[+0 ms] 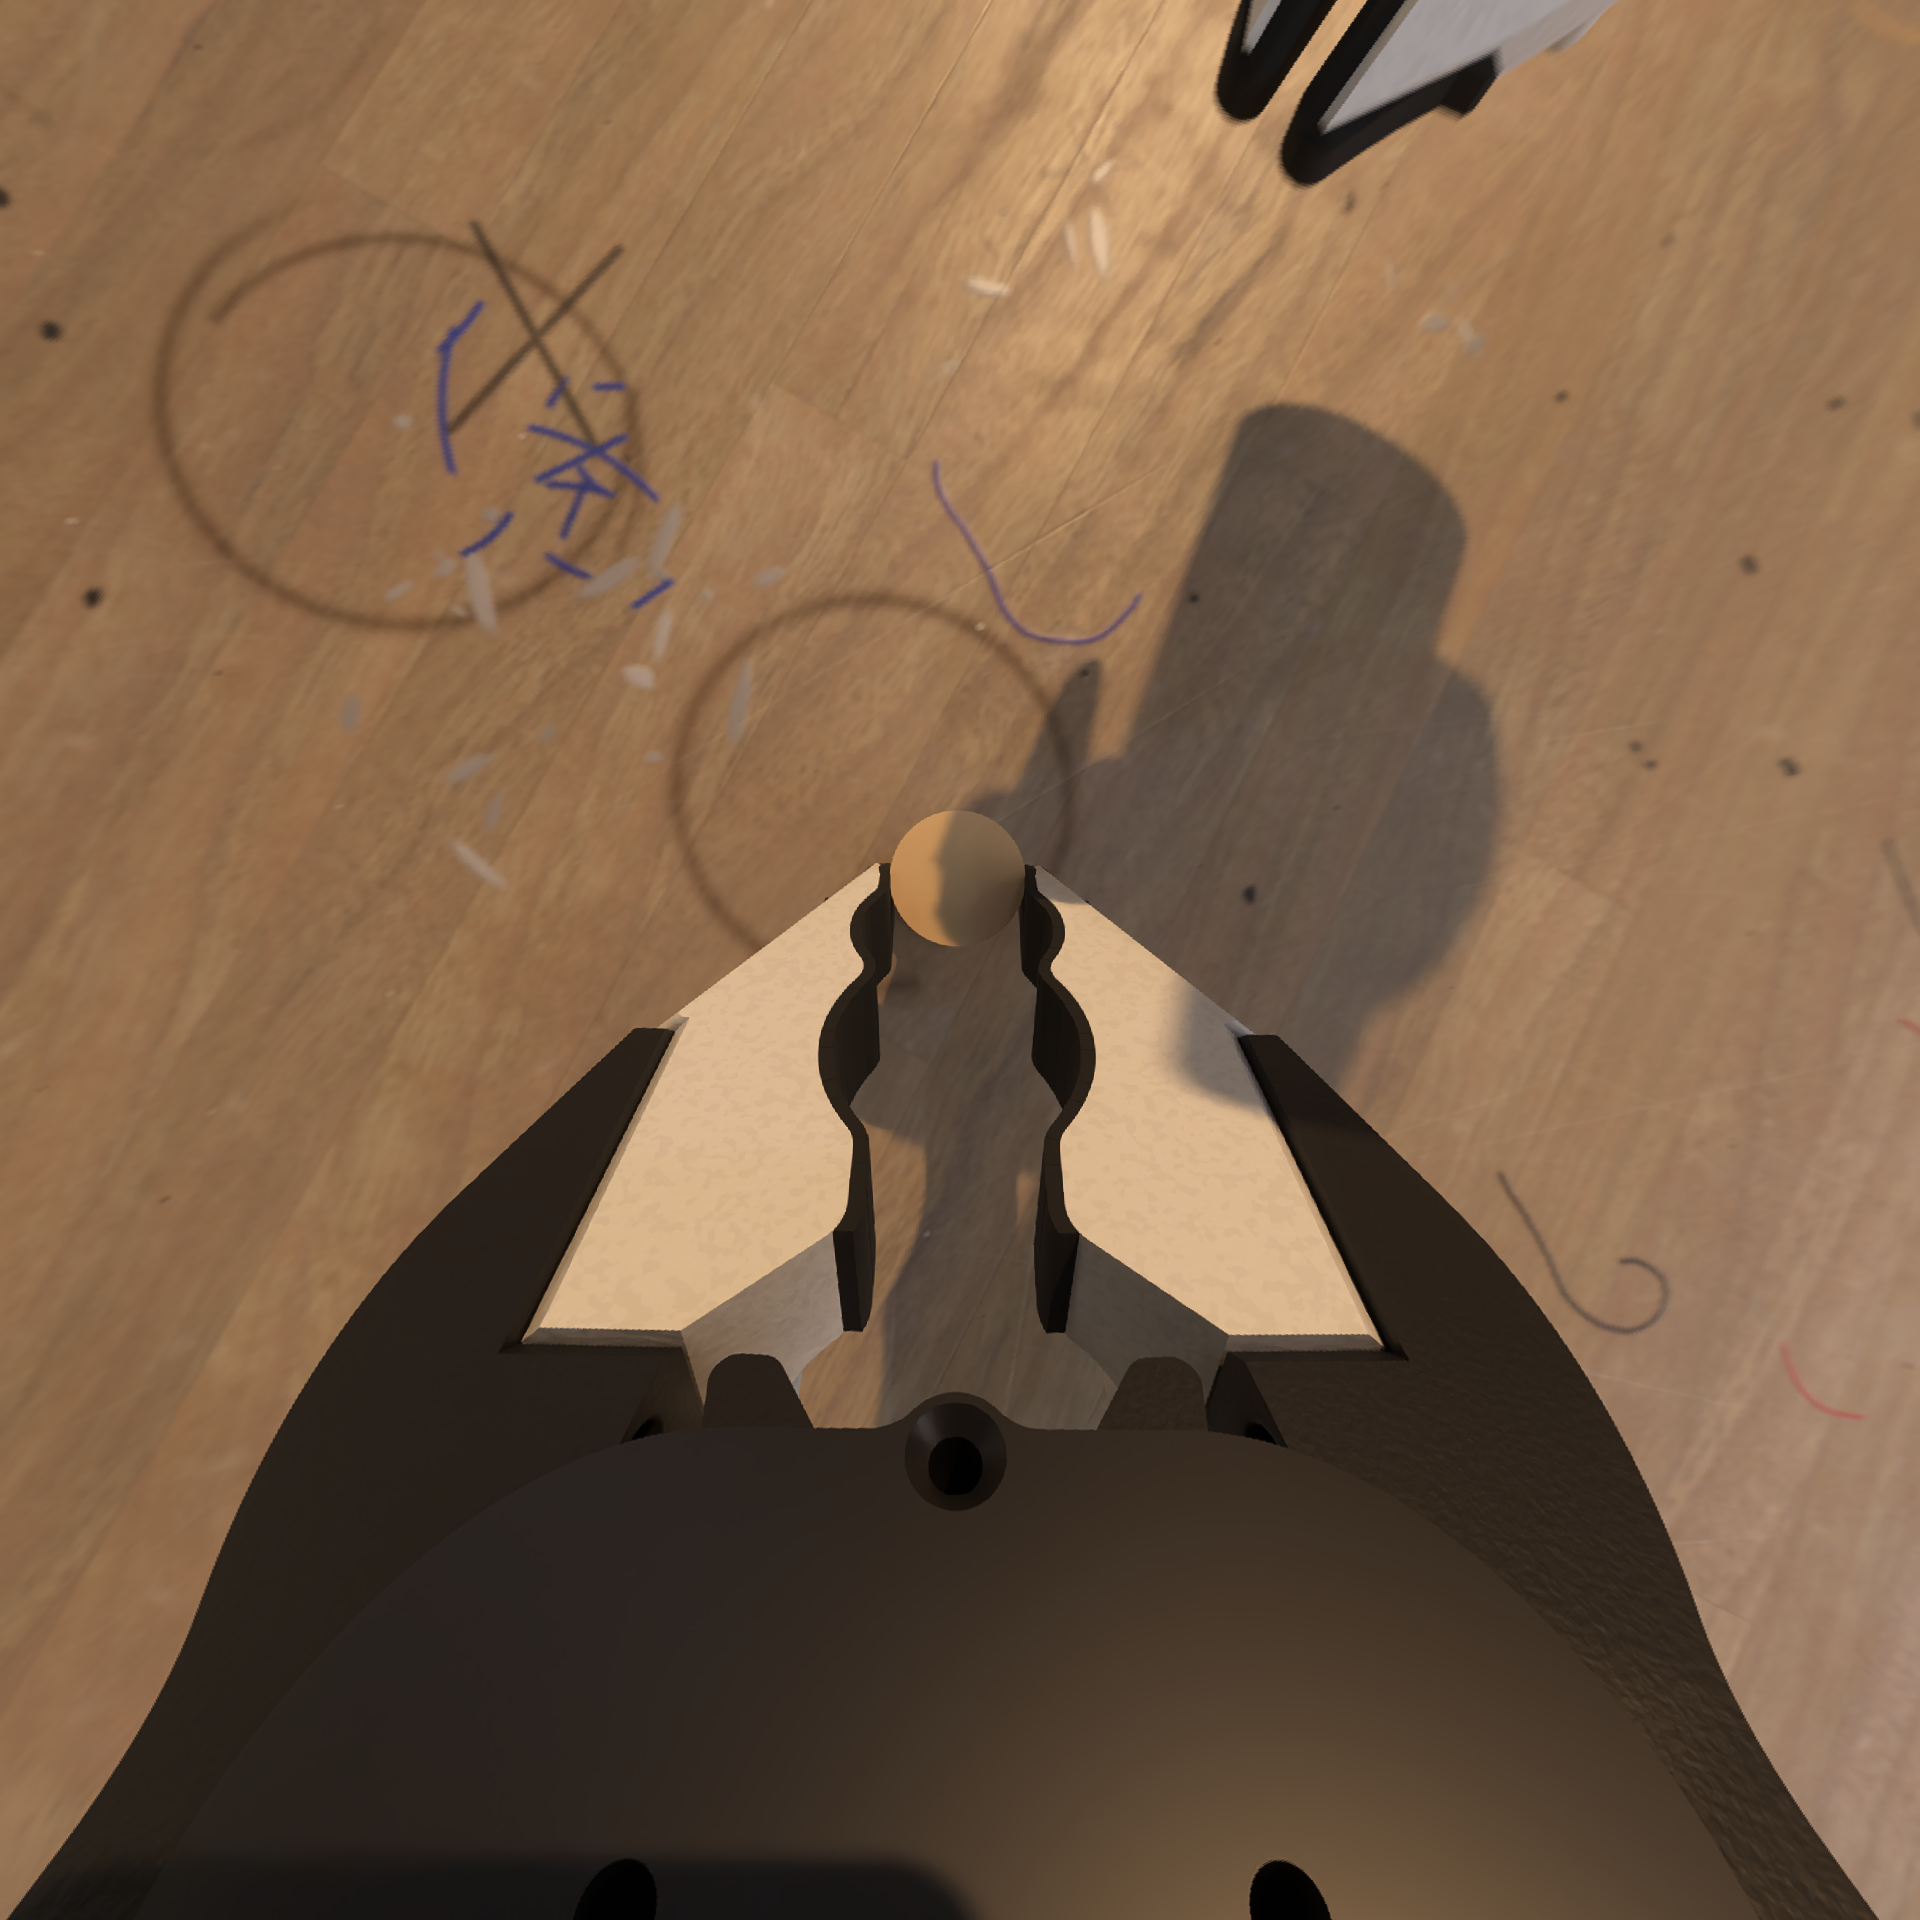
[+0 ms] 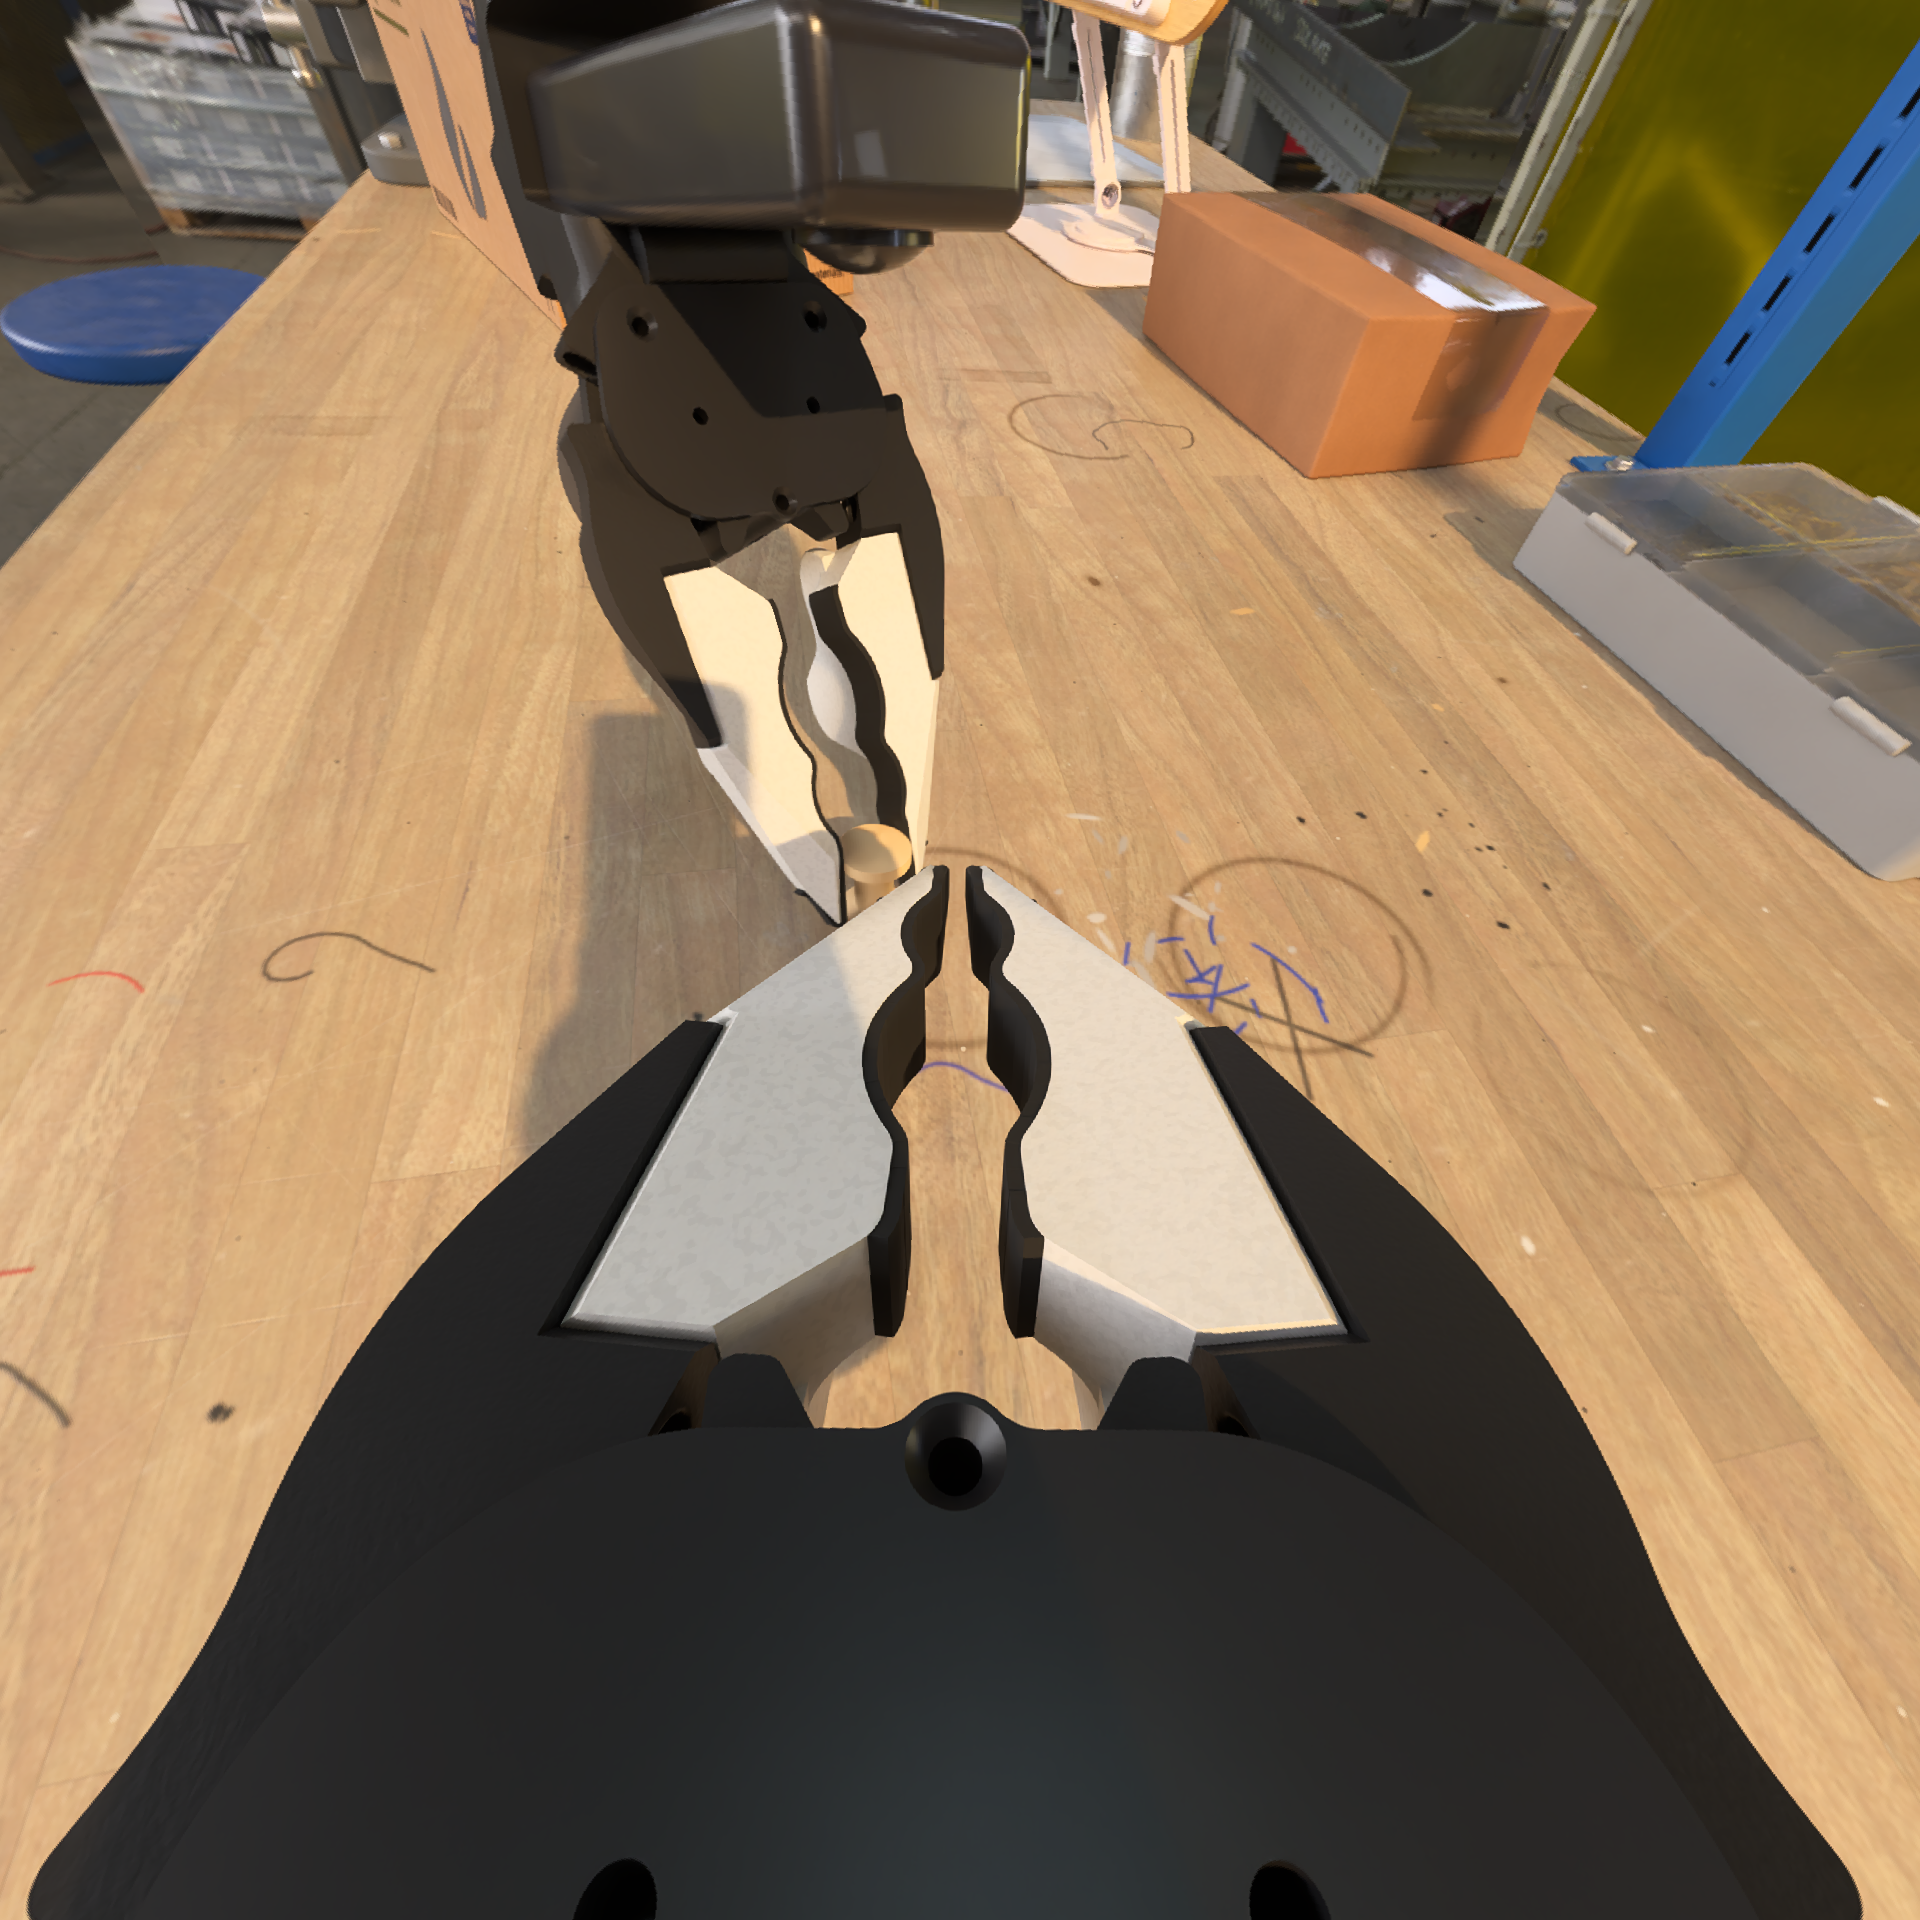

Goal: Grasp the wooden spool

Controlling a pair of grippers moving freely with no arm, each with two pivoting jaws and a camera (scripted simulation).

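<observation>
The wooden spool (image 1: 957,878) stands upright on the wooden workbench (image 1: 312,935), and I see its round top from above. My left gripper (image 1: 957,883) points straight down, with its two fingertips pressed against the spool's sides, shut on it. In the right wrist view the spool (image 2: 878,850) shows between the left gripper's (image 2: 876,883) tips, its base at the table. My right gripper (image 2: 956,881) is shut and empty, low over the table just right of the spool. Its fingertips (image 1: 1311,156) show at the top of the left wrist view.
A brown cardboard box (image 2: 1351,322) and a grey plastic case (image 2: 1714,623) lie at the far right of the bench. A white lamp base (image 2: 1091,234) stands behind, a blue stool (image 2: 114,317) off the left edge. Pen circles and scribbles (image 1: 540,447) mark the wood.
</observation>
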